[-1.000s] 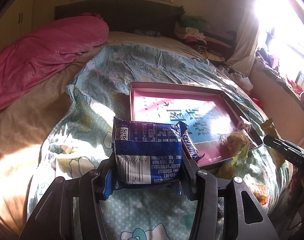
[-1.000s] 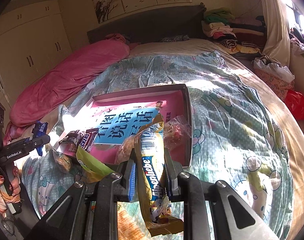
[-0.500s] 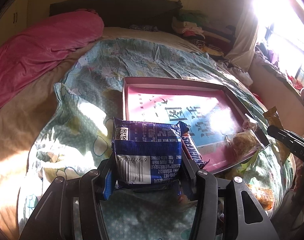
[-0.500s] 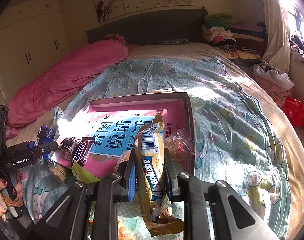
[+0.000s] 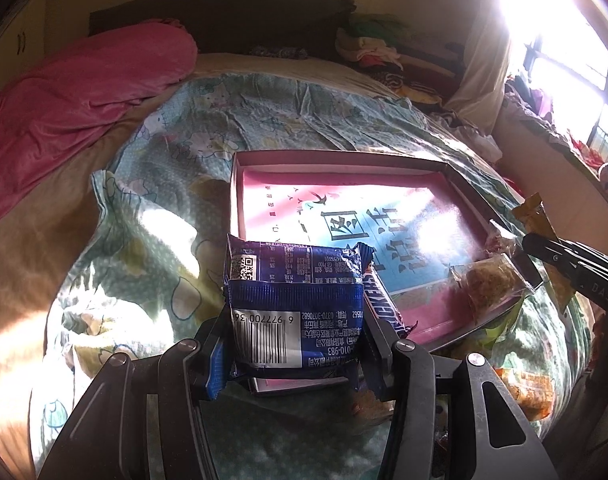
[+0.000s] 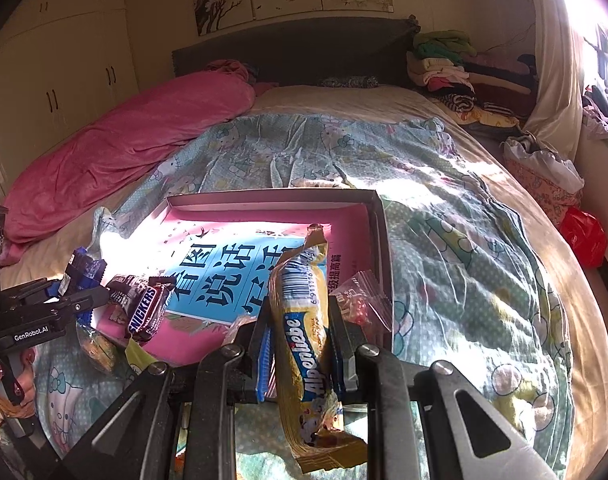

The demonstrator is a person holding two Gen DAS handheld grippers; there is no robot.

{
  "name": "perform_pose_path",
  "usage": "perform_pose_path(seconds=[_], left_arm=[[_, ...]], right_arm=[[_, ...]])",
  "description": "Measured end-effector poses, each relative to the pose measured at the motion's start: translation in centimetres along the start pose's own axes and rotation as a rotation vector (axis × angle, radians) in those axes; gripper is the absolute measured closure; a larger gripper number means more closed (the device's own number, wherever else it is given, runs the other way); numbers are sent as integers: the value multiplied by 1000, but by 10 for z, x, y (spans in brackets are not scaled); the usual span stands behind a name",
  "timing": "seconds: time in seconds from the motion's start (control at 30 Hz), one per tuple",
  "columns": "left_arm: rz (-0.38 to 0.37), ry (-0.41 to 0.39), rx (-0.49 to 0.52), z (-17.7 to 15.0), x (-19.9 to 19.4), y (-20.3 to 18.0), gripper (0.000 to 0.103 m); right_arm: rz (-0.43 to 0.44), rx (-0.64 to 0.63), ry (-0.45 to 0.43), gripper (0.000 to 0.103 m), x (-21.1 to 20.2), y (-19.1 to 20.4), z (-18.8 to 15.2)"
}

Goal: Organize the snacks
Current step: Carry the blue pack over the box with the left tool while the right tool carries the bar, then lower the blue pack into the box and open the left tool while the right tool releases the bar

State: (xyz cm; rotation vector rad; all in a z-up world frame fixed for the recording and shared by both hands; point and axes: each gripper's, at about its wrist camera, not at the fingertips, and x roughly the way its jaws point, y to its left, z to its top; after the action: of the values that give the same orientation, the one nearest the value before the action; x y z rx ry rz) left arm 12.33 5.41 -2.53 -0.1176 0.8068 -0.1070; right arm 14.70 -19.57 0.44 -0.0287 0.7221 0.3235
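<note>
A: Item one, nearest the lens?
B: Left gripper, jaws clamped on a blue snack packet, barcode side up, packet upright between the pads. It hangs over the near edge of the shallow pink box.

A: Item two?
B: Right gripper, jaws clenched on a yellow Alpenliebe candy packet, gripped at its middle, top end tilted over the box, bottom end trailing down towards the camera.

A: Contents of the box?
B: Snickers bar at the near left corner, just beside the blue packet. Clear bag with a brownish snack at the near right side. Small clear bag with red pieces against the right wall. A book cover with blue characters lines the bottom.

A: Outside the box?
B: Green wrapper and orange wrapper on the patterned quilt, near the front edge of the box. A hand holds the left gripper's grip.

A: Far end?
B: Pink blanket along the left of the bed, folded clothes at the headboard.
</note>
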Motion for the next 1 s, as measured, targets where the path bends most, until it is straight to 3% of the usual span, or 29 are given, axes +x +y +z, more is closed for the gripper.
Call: perform_pose_path(seconds=[0.37,1.0], left_arm=[[-17,2,45,-3,3,-12,49],[-28,20,2,-1,7,-4,49]], right_arm=[[1,16,24,79,21,-1,7],[10,18,53,79,33,5,4]])
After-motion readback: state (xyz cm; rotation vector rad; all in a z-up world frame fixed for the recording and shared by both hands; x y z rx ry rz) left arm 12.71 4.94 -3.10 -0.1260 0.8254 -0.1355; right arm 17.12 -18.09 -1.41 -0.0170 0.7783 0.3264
